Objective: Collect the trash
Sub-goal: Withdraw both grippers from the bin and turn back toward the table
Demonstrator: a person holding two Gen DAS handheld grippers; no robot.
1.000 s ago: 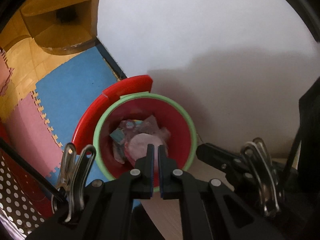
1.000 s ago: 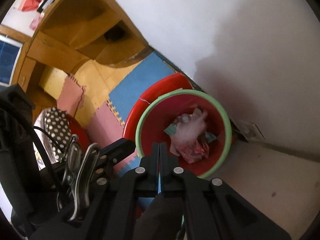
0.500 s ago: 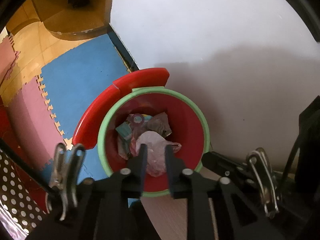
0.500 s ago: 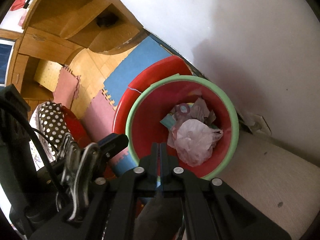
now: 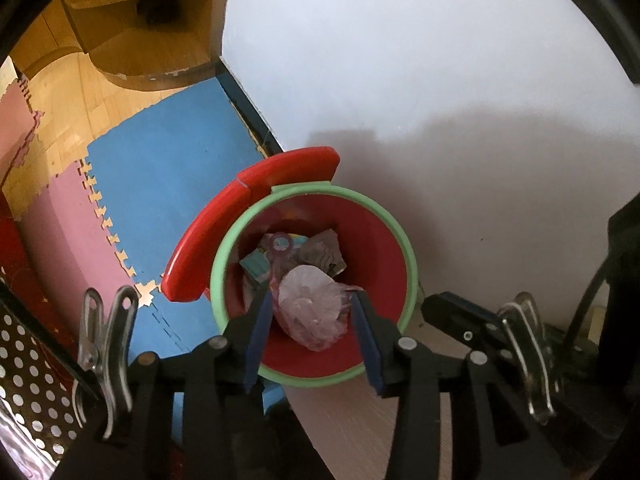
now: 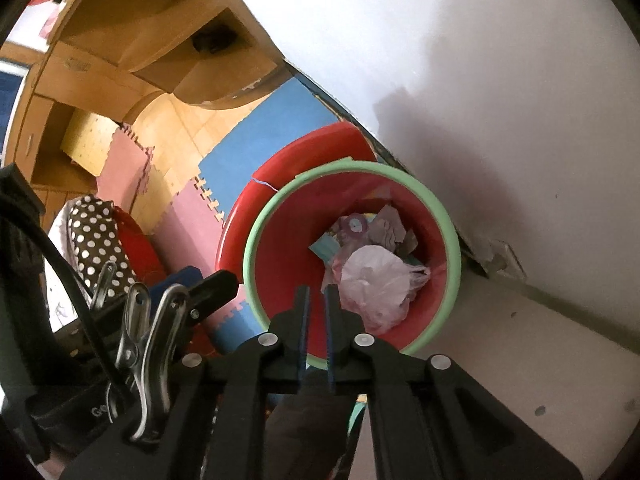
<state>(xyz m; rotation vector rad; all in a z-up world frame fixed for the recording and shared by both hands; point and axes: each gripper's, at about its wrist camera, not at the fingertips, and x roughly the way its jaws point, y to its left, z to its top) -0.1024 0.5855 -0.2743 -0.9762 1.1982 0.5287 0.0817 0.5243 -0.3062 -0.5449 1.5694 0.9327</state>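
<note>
A red bin with a green rim (image 5: 304, 191) (image 6: 352, 166) stands on the floor against the white wall. It holds several scraps of trash, and a pink see-through plastic bag (image 5: 308, 308) (image 6: 376, 276) lies on top of them. My left gripper (image 5: 311, 294) hangs above the bin. Its jaws are opening, and the bag shows far below the gap, free of the pads. My right gripper (image 6: 316, 289) points down over the bin's near rim. Its jaws are also opening, a narrow gap with nothing in it.
A red lid (image 5: 208, 232) (image 6: 288, 160) leans behind the bin's left side. Blue and pink foam mats (image 5: 160, 176) cover the floor, with a wooden shelf unit (image 6: 160, 40) beyond. Polka-dot fabric (image 6: 96, 240) lies at the left, and a pale surface (image 6: 540, 352) at the lower right.
My left jaws went from shut to apart, and the pink bag fell from between them onto the trash in the bin. The right jaws parted slightly.
</note>
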